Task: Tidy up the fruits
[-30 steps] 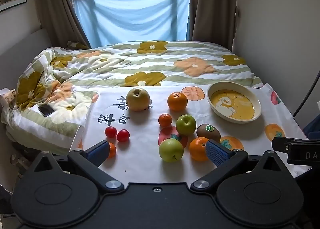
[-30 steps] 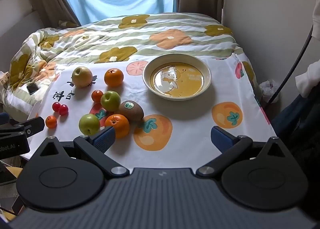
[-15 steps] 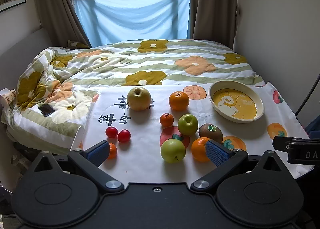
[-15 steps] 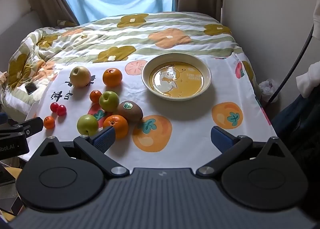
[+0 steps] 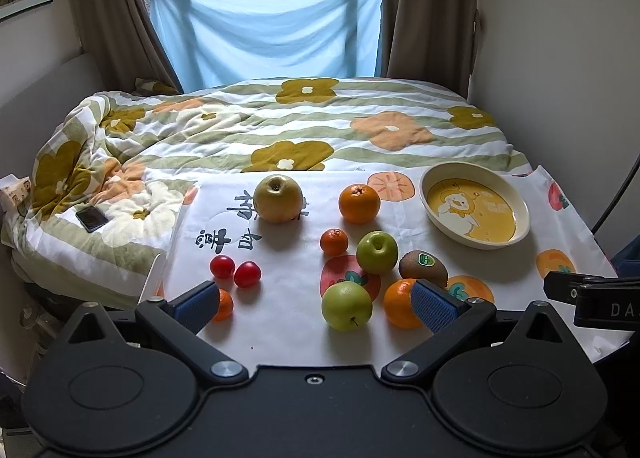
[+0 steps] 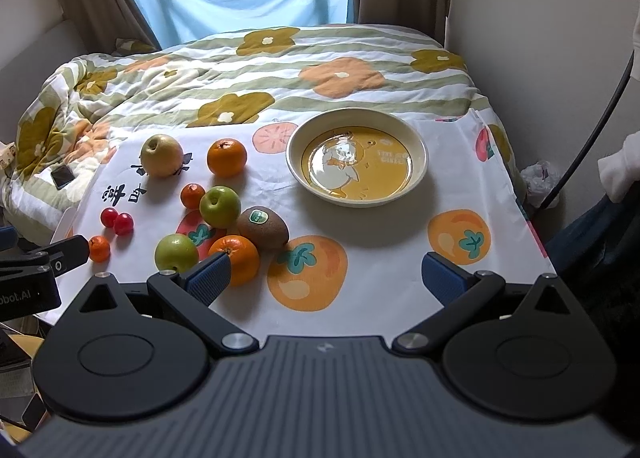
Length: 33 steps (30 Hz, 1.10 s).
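Both grippers, left [image 5: 314, 304] and right [image 6: 338, 278], hold their fingers wide apart, clamping nothing. Kiwi [image 6: 263, 227] lies with its long axis running 10 to 4 o'clock, sticker up, touching an orange [image 6: 235, 259] at 7 o'clock. Green apples [image 6: 220, 206] crowd its 10 o'clock side. Bowl [image 6: 418, 162] sits empty at 1 o'clock, with bare cloth [image 6: 384, 242] between.

Landmark: yellow duck bowl [image 5: 516, 202], empty, far right on the printed cloth [image 5: 288, 322].
Kiwi [image 5: 423, 268]: nearest the bowl, toward the camera.
Big orange [image 5: 359, 203]: left of the bowl.
Yellow apple [image 5: 278, 198]: further left.
Red tomatoes [image 5: 236, 271]: far left of the bowl, touching each other.
Left gripper [image 5: 314, 308]: jaws wide apart, holding nothing, well short of the bowl.
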Motion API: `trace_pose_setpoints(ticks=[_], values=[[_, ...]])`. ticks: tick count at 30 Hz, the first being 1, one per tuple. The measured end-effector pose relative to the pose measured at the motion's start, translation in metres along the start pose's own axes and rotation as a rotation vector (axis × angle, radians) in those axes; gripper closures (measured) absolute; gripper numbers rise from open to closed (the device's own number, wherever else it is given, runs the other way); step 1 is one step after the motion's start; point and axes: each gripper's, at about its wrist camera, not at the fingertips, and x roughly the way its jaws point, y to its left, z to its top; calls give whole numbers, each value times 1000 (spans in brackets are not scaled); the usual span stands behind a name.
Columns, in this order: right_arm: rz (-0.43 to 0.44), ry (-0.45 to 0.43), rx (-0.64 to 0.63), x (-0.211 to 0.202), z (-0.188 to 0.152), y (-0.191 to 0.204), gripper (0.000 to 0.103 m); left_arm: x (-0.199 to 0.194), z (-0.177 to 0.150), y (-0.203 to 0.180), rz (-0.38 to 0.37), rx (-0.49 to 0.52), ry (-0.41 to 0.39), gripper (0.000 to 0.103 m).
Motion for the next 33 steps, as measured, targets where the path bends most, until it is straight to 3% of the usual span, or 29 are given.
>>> trace_pose_setpoints(ticks=[33], values=[[2,-1,-4,6,7,2,0,2,9,-1,-3,-7,-4,0]])
